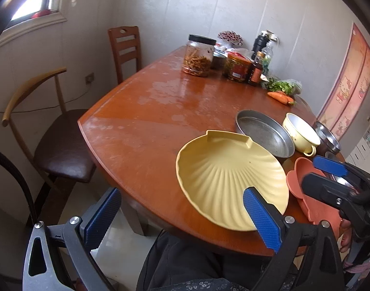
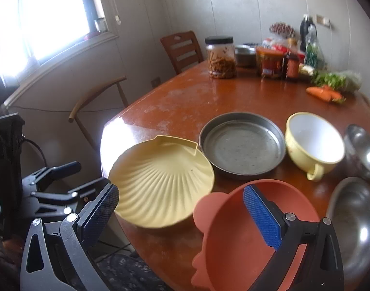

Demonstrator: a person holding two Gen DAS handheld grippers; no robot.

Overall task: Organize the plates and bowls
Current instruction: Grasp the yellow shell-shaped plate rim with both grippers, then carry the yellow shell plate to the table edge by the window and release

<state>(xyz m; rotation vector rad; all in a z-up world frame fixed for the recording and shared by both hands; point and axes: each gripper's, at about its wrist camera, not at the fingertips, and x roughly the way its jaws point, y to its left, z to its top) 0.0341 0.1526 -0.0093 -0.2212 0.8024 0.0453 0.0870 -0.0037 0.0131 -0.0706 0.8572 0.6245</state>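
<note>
Both grippers, left [image 1: 182,214] and right [image 2: 182,212], gape wide and empty at the table's [image 1: 141,126] near edge. Shell plate [image 2: 160,184] overhangs that edge; pan [image 2: 243,145], cup [image 2: 313,143] and steel bowls lie farther right. A careless nudge could tip the plate off.

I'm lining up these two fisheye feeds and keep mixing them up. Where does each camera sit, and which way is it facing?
Left wrist: on the left gripper, off the table's near edge, facing the yellow shell plate; its open fingers, the person's lap and the right gripper show.
Right wrist: on the right gripper, above the orange bowl; its open fingers show, the left gripper at left.
Shared: shell plate, metal pan, yellow cup.
</note>
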